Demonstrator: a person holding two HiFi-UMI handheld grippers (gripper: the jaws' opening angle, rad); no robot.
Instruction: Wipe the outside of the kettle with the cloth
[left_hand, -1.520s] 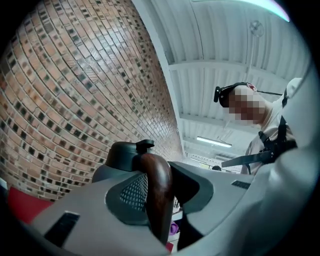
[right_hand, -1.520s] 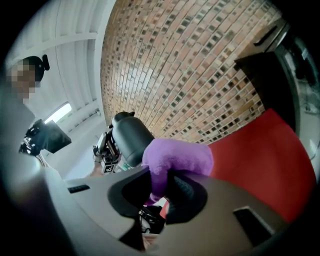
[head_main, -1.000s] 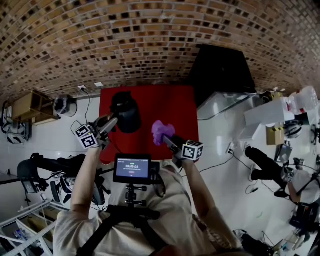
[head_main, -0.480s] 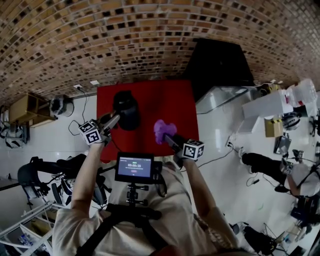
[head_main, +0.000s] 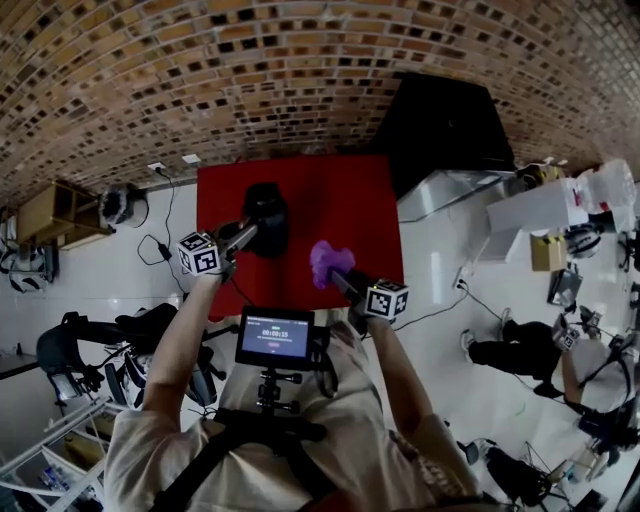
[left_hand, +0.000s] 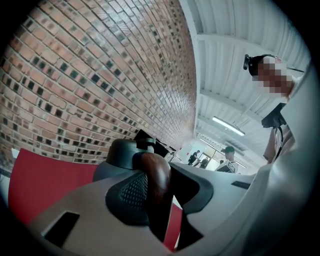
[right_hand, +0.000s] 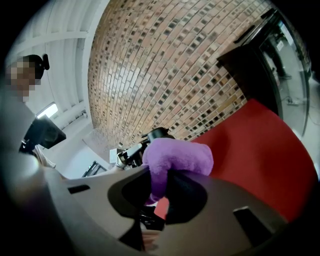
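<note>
A dark kettle (head_main: 266, 212) with a brown wooden handle (left_hand: 156, 182) is over the red table (head_main: 345, 195). My left gripper (head_main: 243, 236) is shut on that handle, which fills the gap between its jaws in the left gripper view (left_hand: 155, 197); the kettle's grey body and lid (left_hand: 122, 150) show just beyond. Whether the kettle rests on the table I cannot tell. My right gripper (head_main: 340, 276) is shut on a purple cloth (head_main: 328, 260), which bunches out above its jaws (right_hand: 160, 192) as a fluffy wad (right_hand: 177, 156). The cloth is to the right of the kettle and apart from it.
A brick wall runs behind the table. A black cabinet (head_main: 445, 130) stands at its right rear corner. White worktops (head_main: 545, 215) and a person (head_main: 520, 352) are farther right. A wooden shelf (head_main: 55, 212) and cables lie at the left. A small monitor (head_main: 273, 337) hangs at my chest.
My left gripper has carried the kettle lower and to the right, toward the table's middle. The right gripper and cloth have barely shifted.
</note>
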